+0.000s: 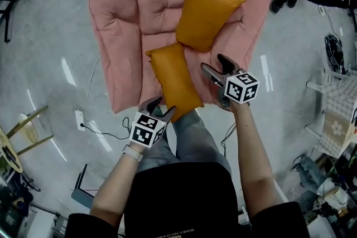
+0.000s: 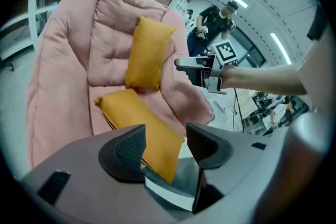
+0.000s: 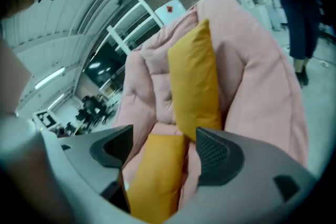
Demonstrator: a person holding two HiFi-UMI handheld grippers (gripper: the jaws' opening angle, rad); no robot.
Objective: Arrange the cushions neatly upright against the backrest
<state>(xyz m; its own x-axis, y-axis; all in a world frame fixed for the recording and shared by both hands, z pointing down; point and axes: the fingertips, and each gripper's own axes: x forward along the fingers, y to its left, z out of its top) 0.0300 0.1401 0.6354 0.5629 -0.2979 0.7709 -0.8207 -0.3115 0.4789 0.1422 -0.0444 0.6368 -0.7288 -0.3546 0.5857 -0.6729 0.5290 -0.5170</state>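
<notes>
Cushions: we see the flat cushion (image 1: 174, 81) lying on the seat, the upright cushion (image 1: 206, 11) leaning on the backrest behind it | pink padded chair (image 1: 117, 36) carries both | our left gripper (image 1: 160, 106) released, jaws apart at the flat cushion's near end | our right gripper (image 1: 213, 62) released, empty, at the chair's front right edge

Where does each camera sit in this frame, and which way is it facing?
Head view: on the person's head, facing steeply down at the pink armchair; both forearms, left tongs and right tongs show.
Left gripper view: rides the left tongs, facing along open jaws toward the backrest; the right tongs show.
Right gripper view: rides the right tongs, facing the backrest too; its open jaws show.
Shared: all see the flat cushion and the upright cushion.
</notes>
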